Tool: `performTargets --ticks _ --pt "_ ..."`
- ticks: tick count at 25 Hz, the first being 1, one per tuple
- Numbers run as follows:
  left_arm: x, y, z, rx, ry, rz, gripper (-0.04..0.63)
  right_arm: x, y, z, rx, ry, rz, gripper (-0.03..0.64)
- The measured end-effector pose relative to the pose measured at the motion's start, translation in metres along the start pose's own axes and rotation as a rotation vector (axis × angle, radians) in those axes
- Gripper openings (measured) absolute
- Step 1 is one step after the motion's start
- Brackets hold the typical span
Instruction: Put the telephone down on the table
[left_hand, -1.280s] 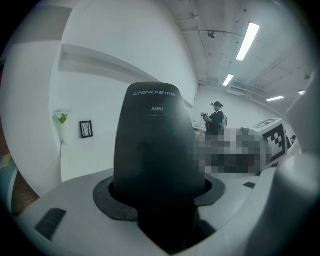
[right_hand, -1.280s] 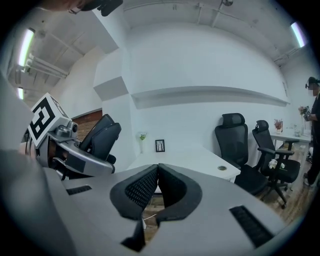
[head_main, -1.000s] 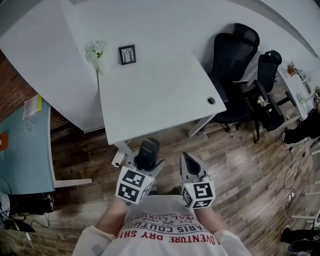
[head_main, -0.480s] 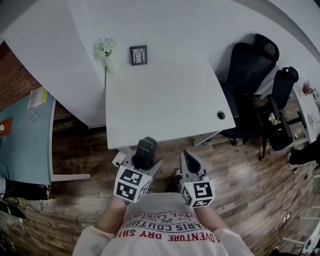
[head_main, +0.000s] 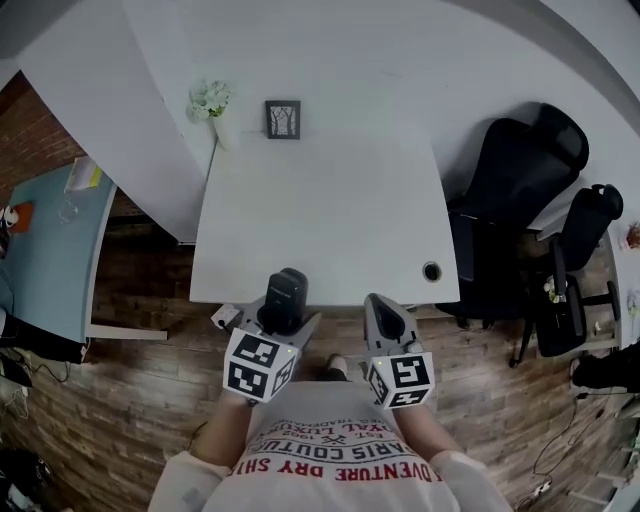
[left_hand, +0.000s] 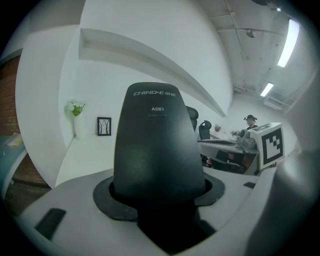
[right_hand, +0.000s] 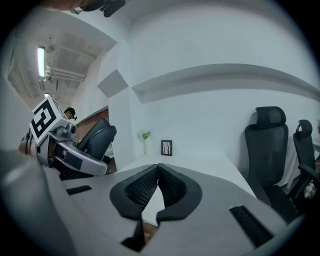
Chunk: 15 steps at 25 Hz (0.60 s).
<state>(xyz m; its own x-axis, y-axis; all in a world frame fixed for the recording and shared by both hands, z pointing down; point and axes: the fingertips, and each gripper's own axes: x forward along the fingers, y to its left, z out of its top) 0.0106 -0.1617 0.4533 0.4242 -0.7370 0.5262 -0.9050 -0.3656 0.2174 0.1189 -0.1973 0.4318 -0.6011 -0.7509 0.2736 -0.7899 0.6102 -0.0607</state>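
Lettering on the black telephone (left_hand: 157, 150) reads "CHINO-E", and a small label (left_hand: 157, 109) beneath it says "A061". The left gripper (head_main: 287, 325) clamps the handset upright between partly spread jaws at the near edge of the white table (head_main: 320, 210), not set down on it. The right gripper (right_hand: 158, 186) has its ribbed pads pressed together, empty, beside that same edge. A framed picture (head_main: 283, 118) and a vase of flowers (head_main: 212, 103) stand at the far edge. The shirt (head_main: 335, 460) print, seen upside down, includes "ADVENTURE".

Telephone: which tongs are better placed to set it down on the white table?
Left. The left tongs grip the telephone, held at the table's near edge. The right tongs are shut and empty.
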Motion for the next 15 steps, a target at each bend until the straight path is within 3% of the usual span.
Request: performTargets --ticks 9,15 --pt "0.052 -0.026 0.017 -0.059 0.016 0.101 0.291 0.011 -0.067 -0.006 -0.007 0.037 0.110 0.025" --pt "0.065 -0.022 0.011 -0.077 0.061 0.137 0.291 0.025 -0.081 -0.021 0.021 0.068 0.141 0.025"
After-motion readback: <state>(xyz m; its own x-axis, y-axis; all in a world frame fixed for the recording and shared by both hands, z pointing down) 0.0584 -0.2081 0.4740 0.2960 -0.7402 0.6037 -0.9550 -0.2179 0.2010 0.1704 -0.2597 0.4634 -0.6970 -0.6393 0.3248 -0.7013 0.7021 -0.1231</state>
